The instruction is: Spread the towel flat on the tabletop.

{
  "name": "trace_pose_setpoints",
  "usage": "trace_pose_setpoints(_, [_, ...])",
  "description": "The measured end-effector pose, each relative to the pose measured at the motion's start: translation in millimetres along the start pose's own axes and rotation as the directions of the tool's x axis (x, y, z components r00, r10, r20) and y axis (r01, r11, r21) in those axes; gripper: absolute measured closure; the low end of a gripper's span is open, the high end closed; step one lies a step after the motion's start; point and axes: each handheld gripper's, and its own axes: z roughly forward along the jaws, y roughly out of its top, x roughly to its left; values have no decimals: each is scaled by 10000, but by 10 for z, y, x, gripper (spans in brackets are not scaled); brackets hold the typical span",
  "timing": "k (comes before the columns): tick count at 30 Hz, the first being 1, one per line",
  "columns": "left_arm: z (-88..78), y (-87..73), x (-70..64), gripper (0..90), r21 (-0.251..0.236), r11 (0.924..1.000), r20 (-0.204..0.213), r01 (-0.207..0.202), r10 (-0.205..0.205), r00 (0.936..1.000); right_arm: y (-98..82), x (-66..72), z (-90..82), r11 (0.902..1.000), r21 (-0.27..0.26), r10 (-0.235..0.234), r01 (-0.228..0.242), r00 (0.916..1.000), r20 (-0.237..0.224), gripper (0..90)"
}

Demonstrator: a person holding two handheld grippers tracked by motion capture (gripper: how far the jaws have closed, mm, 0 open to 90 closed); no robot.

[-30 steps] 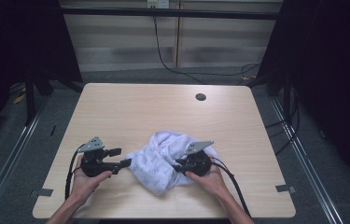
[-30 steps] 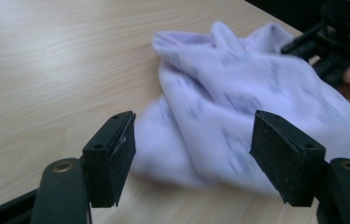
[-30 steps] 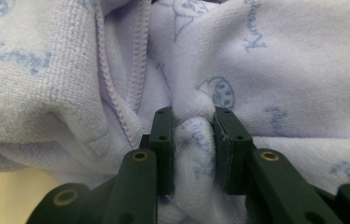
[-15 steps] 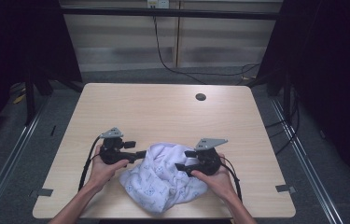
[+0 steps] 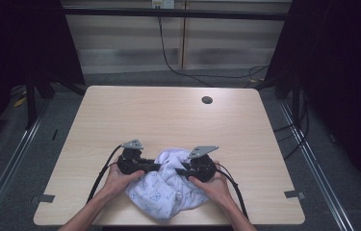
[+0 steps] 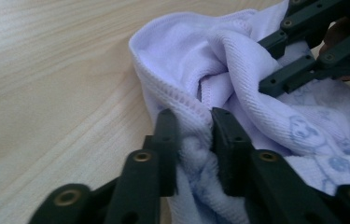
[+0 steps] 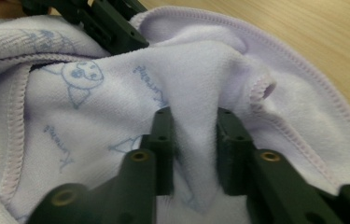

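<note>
- Since a second ago the left gripper [image 5: 156, 167] has slid in to the cloth [image 5: 166, 187], and both pairs of jaws have just been closing.
- One crumpled white cloth with a blue print lies at the table's [image 5: 168, 115] near edge, bunched, with no clear long axis.
- Left gripper pinches a hemmed fold.
- Right gripper [image 5: 180, 171], one of two, pinches a raised ridge of fabric.

One white printed cloth [image 5: 166, 190] lies bunched on one wooden surface [image 5: 168, 120]. Two grippers, the left gripper [image 5: 158, 167] and the right gripper [image 5: 179, 171], meet it, with one round hole [image 5: 207, 100] farther back.
</note>
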Motion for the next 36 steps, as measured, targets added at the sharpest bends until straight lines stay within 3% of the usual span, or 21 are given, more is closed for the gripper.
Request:
trace_pose_setpoints(2, [-115, 22, 40, 772, -574, 9979, 168, 298, -288, 9994, 21, -14, -53, 9996, -228, 165, -167, 9998, -81, 775])
trace_pose_setpoints(5, [-348, 69, 84, 784, -1416, 9892, -3, 387, -392, 9992, 80, -89, -211, 9967, -723, 374, -362, 9992, 153, 776])
trace_pose_setpoints(11, [-742, 92, 166, 786, -2666, 9613, -437, 690, -836, 9955, 163, -295, -612, 9839, -1648, 844, -686, 9923, 908, 776])
trace_pose_setpoints(12, [-742, 92, 166, 787, -2666, 9613, -437, 690, -836, 9955, 163, -295, -612, 9839, -1648, 844, -686, 9923, 908, 776])
trace_pose_setpoints(13, [-854, 97, 193, 787, -2990, 9514, -562, 739, -948, 9939, 184, -347, -747, 9792, -1886, 986, -745, 9877, 1217, 776])
trace_pose_setpoints(16, [-988, 94, 213, 787, -3310, 9405, -774, 769, -1083, 9911, 220, -422, -924, 9695, -2295, 1253, -862, 9789, 1617, 777])
trace_pose_setpoints(18, [-1110, 125, 235, 788, -3481, 9354, -1113, 620, -1069, 9880, 260, -481, -1053, 9643, -2496, 1368, -885, 9734, 1836, 778])
trace_pose_setpoints(20, [-1221, 171, 259, 789, -3681, 9280, -1239, 577, -1105, 9861, 313, -539, -1183, 9579, -2741, 1463, -850, 9663, 2117, 780])
trace_pose_setpoints(21, [-1221, 171, 259, 789, -3681, 9280, -1239, 577, -1105, 9861, 343, -565, -1251, 9540, -2879, 1521, -840, 9629, 2230, 780])
trace_pose_setpoints(22, [-1355, 237, 271, 789, -3964, 9167, -1434, 505, -1161, 9828, 383, -592, -1339, 9482, -3075, 1593, -799, 9570, 2425, 780])
trace_pose_setpoints(24, [-1486, 305, 283, 790, -4179, 9079, -1656, 335, -1124, 9798, 440, -635, -1454, 9399, -3328, 1669, -760, 9528, 2537, 780])
trace_pose_setpoints(25, [-1486, 305, 283, 790, -4179, 9079, -1656, 335, -1124, 9798, 474, -655, -1519, 9353, -3459, 1731, -740, 9486, 2650, 781])
trace_pose_setpoints(27, [-1657, 388, 296, 790, -4552, 8901, -1918, 221, -1223, 9738, 543, -698, -1638, 9249, -3728, 1861, -745, 9438, 2733, 781])
trace_pose_setpoints(29, [-1710, 411, 298, 791, -4639, 8858, -2013, 147, -1216, 9720, 577, -715, -1693, 9220, -3818, 1855, -652, 9396, 2875, 781])
trace_pose_setpoints(30, [-1802, 475, 308, 792, -4726, 8813, -2246, 23, -1230, 9667, 659, -742, -1806, 9141, -4015, 1919, -575, 9334, 3031, 781])
trace_pose_setpoints(31, [-1854, 517, 317, 792, -4736, 8807, -2368, -66, -1201, 9641, 692, -752, -1838, 9131, -4045, 1902, -506, 9306, 3127, 781])
trace_pose_setpoints(35, [-2023, 739, 289, 792, -5063, 8615, -2679, -374, -1160, 9564, 906, -796, -2017, 9063, -4221, 1847, -231, 9198, 3461, 781])
trace_pose_setpoints(36, [-2053, 788, 259, 792, -5217, 8518, -2719, -469, -1139, 9556, 964, -793, -2061, 9004, -4349, 1806, -87, 9170, 3556, 781])
